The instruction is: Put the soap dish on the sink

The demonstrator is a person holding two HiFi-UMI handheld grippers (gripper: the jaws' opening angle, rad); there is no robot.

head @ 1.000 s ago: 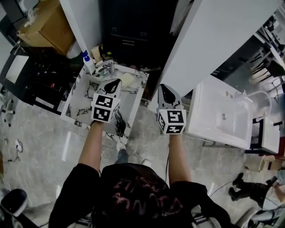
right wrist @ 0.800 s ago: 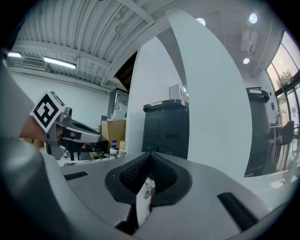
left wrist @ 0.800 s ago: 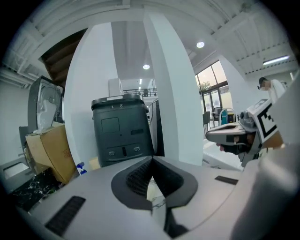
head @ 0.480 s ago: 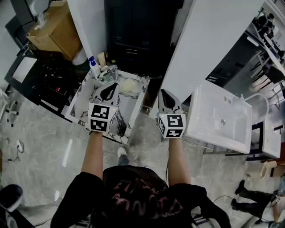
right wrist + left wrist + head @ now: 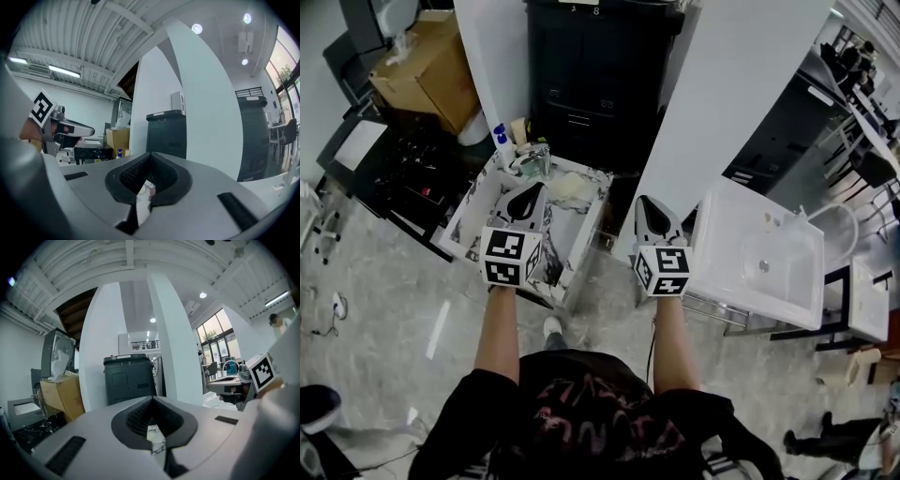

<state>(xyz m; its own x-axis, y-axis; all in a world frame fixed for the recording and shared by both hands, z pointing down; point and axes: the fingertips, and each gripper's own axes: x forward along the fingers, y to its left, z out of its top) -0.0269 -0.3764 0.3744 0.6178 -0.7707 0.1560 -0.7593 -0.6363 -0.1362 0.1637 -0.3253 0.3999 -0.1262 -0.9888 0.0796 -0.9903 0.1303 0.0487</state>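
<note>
A marble-patterned sink (image 5: 473,217) stands below me in the head view, with a chrome faucet (image 5: 534,159) at its back rim. A cream-coloured soap dish (image 5: 570,187) lies at the back right of the sink, beside the faucet. My left gripper (image 5: 528,199) hovers over the basin, shut and holding nothing. My right gripper (image 5: 652,217) is held level to the right of the sink, beyond its edge, also shut and empty. In the left gripper view (image 5: 152,401) and the right gripper view (image 5: 149,157) the jaws meet, with only a thin slit between them.
A soap bottle with a blue top (image 5: 501,141) stands left of the faucet. A white pillar (image 5: 722,103) rises right of the marble sink, with a white basin (image 5: 787,286) beyond it. A black cabinet (image 5: 586,84) stands behind, and a cardboard box (image 5: 422,75) far left.
The head view has shifted, so the marble sink sits a little lower and further back. Both grippers have drawn slightly towards me. Their jaws look unchanged.
</note>
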